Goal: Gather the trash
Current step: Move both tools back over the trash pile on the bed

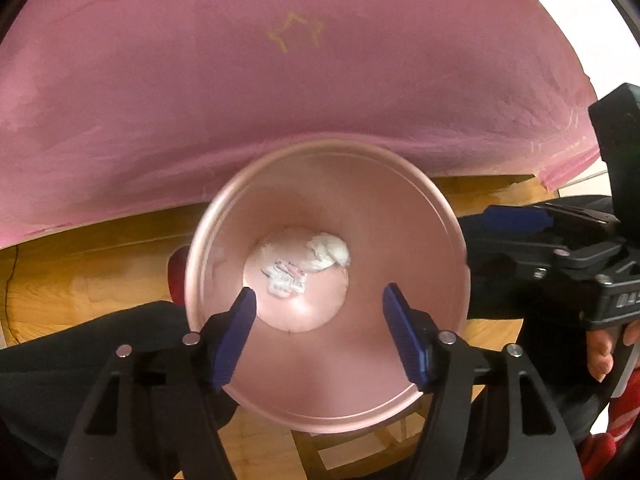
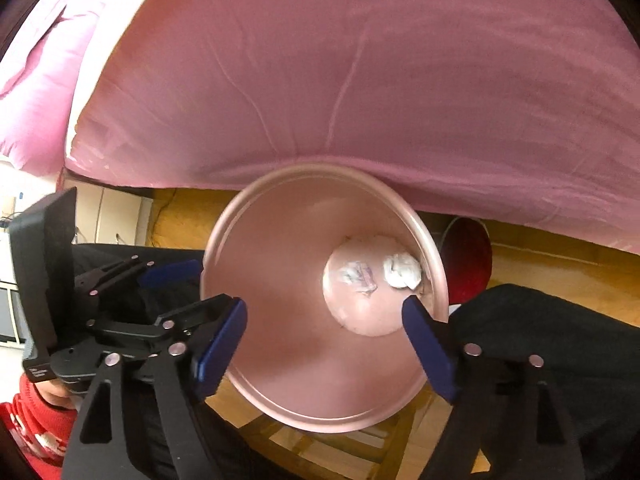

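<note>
Both wrist views look steeply down, sharing the bin (image 1: 326, 408) close below

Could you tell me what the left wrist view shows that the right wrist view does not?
Only the left wrist view shows a yellow star outline on the pink bedding.

Only the right wrist view shows a pink pillow at the bed's far end and most of a dark red round object beside the bin.

Both show the pink bin holding a white paper wad and a crumpled wrapper, with the left gripper and right gripper open above it.
</note>
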Available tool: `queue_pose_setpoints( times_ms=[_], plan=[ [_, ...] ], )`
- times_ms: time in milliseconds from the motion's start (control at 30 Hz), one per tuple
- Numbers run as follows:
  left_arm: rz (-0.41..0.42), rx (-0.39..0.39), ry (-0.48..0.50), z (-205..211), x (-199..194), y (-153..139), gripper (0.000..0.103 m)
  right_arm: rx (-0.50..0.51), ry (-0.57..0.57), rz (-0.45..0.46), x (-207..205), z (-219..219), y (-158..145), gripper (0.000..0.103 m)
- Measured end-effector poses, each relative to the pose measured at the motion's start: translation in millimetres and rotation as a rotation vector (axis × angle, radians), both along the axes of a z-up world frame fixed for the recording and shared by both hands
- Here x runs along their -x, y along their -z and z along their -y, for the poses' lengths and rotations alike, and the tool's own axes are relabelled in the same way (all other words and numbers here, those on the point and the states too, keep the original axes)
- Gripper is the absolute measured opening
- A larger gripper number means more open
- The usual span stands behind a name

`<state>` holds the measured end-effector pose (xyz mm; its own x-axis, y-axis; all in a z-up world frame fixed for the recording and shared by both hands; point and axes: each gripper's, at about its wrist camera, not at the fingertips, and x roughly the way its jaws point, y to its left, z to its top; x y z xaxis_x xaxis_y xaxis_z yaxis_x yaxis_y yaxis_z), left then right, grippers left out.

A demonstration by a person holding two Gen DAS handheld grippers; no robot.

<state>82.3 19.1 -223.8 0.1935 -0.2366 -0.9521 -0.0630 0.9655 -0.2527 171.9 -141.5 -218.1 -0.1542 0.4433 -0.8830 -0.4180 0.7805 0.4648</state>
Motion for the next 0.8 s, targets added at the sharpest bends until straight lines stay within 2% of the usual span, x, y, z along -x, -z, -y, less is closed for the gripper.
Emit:
queue_pose_setpoints(
  times_ms=[100, 367, 533, 800],
  plan=[
    [0.045, -0.007, -0.026, -6.0, 1.5, -15.1, 0.077, -0.028, 0.009, 0.050, -0.4, 2.7, -19.7, 0.093],
    [0.206, -0.036, -0.090, -23.6, 7.2, -76.8, 0.087, -0.103, 0.028, 0.243, -7.5, 2.2, -89.9, 0.096],
    [0.306, -0.044, -0.117, -36.2, 8.4, -120.4, 0.093, -0.148, 0.036, 0.334, -19.4, 3.5, -129.7, 0.097],
    [0.429, -0.047, -0.123, -38.6, -4.9, -171.5, 0.098, -0.149, 0.019, 0.488, -49.3, 2.3, -179.7, 0.098]
  ],
)
